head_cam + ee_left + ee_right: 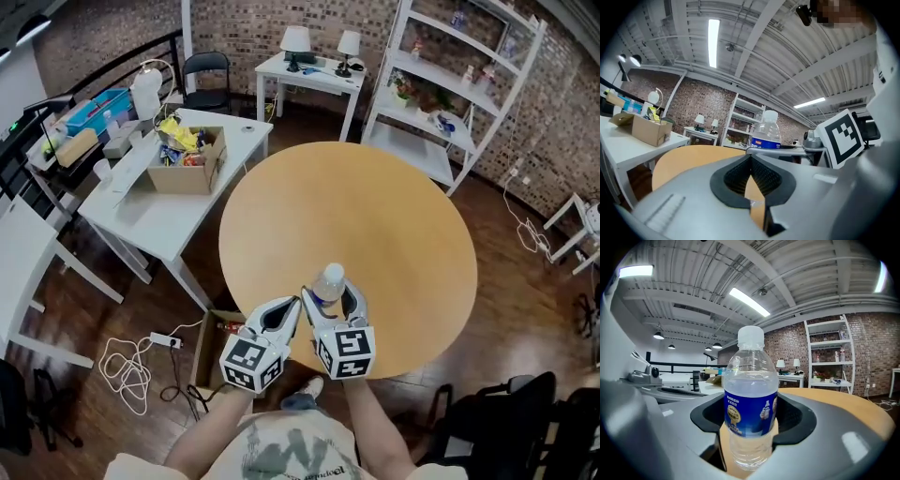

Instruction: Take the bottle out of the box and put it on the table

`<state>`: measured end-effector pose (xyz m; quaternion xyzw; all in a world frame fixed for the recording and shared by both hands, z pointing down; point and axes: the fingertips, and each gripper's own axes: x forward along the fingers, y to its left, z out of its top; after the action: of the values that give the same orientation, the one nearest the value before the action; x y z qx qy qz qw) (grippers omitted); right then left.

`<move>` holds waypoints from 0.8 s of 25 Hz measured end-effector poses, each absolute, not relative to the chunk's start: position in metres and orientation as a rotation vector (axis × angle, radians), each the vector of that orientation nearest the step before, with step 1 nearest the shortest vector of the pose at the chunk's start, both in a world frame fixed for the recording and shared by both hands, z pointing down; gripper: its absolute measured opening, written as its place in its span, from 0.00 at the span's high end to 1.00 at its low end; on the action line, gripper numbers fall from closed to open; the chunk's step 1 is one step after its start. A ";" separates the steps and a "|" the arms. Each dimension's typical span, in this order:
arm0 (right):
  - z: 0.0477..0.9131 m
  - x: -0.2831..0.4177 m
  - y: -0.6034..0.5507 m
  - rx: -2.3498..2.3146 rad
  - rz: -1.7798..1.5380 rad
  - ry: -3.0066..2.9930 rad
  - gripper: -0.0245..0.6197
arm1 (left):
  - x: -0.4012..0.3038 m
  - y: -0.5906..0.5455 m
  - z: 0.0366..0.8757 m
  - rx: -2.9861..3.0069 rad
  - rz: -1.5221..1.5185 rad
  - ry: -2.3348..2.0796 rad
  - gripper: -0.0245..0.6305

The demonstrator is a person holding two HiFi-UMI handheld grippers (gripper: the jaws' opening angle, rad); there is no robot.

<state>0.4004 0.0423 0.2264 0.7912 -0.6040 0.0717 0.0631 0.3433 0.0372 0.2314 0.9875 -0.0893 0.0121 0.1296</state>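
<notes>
1. Jaws of the right gripper (752,417) spread wide and clamped on the bottle (751,394), dark pads pressing its blue-labelled middle from both sides.
2. Bottle upright in that grip, seated in the curved hollow of the pads: white cap on top, clear water inside, base reaching below the pads.
3. From the head view, the same bottle (328,281) above the near rim of the round wooden table (375,206); impossible to tell whether the base touches the wood.
4. Jaws of the left gripper (751,158) together at the tips, nothing between the pads; just beside the right gripper on its left, the two marker cubes nearly side by side.
5. Below the left gripper, on the floor by the table's edge: an open floor box (208,352) of cardboard, partly hidden.
6. Farther out to the left: a white table (159,216) bearing a second cardboard box (187,173) full of packets.
7. At the back, against the brick wall: a white shelf unit (450,84) and a small lamp table (319,73) with two lamps.
</notes>
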 end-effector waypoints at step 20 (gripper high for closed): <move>0.297 0.538 0.096 2.565 0.293 -1.476 0.50 | 0.460 0.080 0.270 2.879 0.237 -0.039 0.97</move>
<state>0.5381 0.0963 0.2967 0.8594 -0.4947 0.0982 0.0837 0.4598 0.0796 0.2697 0.9886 -0.0133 0.0813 0.1260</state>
